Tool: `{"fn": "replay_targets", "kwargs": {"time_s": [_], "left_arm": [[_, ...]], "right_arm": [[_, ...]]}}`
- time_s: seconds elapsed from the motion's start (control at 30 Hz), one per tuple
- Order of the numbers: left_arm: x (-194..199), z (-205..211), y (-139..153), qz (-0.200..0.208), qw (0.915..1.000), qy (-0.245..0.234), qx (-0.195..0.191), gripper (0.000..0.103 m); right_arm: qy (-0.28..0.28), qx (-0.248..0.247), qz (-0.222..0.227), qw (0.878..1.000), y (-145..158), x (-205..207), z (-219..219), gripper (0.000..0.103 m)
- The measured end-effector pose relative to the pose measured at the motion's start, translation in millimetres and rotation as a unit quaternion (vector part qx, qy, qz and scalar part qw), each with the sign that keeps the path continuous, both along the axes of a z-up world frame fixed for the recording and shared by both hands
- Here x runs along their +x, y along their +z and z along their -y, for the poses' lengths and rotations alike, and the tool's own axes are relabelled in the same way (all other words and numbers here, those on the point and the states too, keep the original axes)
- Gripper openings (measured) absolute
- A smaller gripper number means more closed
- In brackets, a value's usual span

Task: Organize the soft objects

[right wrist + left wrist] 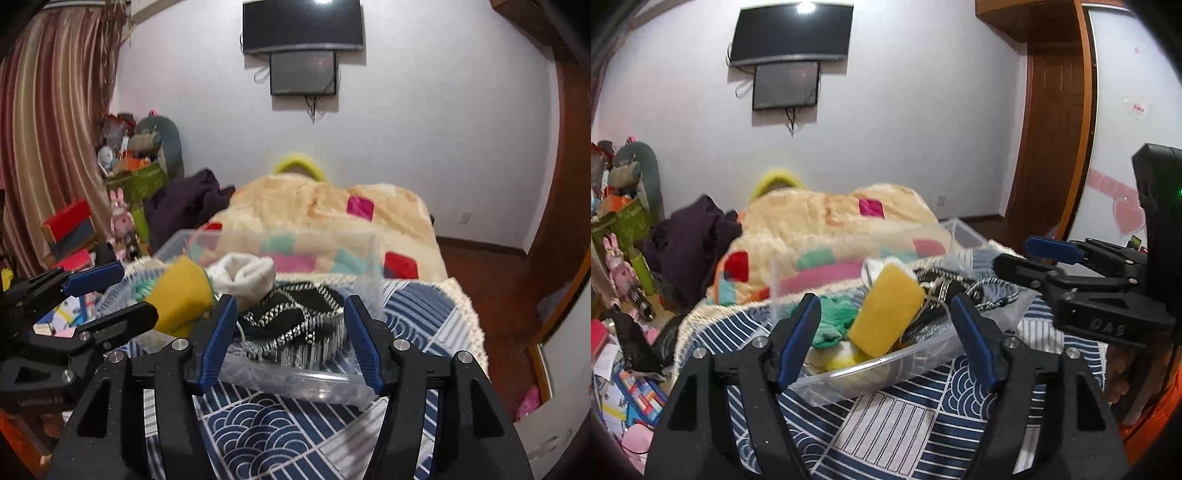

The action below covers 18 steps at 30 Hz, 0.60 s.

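Note:
A clear plastic bin (849, 380) (317, 384) stands on the blue-and-white patterned bedspread. It holds a yellow sponge (886, 314) (181, 295), a green cloth (834, 317), a white sock (245, 277) and a black-and-white woven piece (291, 317). My left gripper (886, 310) is open and empty, just in front of the bin, facing the sponge. My right gripper (291, 314) is open and empty, its fingers either side of the bin's near wall. The right gripper also shows in the left wrist view (1030, 262), and the left gripper in the right wrist view (110, 299).
A beige blanket with coloured squares (827, 229) (332, 210) lies behind the bin, with a dark purple garment (687, 240) at its left. Toys and boxes clutter the floor at the left (624, 266). A wooden door (1056, 122) stands at the right.

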<state>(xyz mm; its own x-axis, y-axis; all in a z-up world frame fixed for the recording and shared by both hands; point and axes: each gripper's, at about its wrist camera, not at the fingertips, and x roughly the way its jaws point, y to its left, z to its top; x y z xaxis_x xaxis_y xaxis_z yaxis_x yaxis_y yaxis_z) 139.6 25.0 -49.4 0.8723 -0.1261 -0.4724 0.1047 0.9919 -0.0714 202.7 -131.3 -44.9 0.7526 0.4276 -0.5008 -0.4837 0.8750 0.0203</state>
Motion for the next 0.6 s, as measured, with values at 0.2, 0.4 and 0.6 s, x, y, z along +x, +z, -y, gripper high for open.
{"fn": "replay_targets", "kwargs": {"time_s": [0.2,0.4,0.6], "left_arm": [[-42.7,1.5,38.2,0.057,0.9983,0.008,0.003,0.077],[-79.3,6.7,65.0,0.11,0.9935,0.022,0.019,0.088],[-105.9,7.2,76.0,0.142,0.9892,0.036,0.013,0.1]], "right_arm": [[0.004,0.023,0.05,0.998,30.0,-34.0,11.7,0.063],[0.01,0.044,0.096,0.994,52.6,-71.4,20.6,0.066],[0.008,0.056,0.141,0.988,63.1,-98.9,25.2,0.091]]}}
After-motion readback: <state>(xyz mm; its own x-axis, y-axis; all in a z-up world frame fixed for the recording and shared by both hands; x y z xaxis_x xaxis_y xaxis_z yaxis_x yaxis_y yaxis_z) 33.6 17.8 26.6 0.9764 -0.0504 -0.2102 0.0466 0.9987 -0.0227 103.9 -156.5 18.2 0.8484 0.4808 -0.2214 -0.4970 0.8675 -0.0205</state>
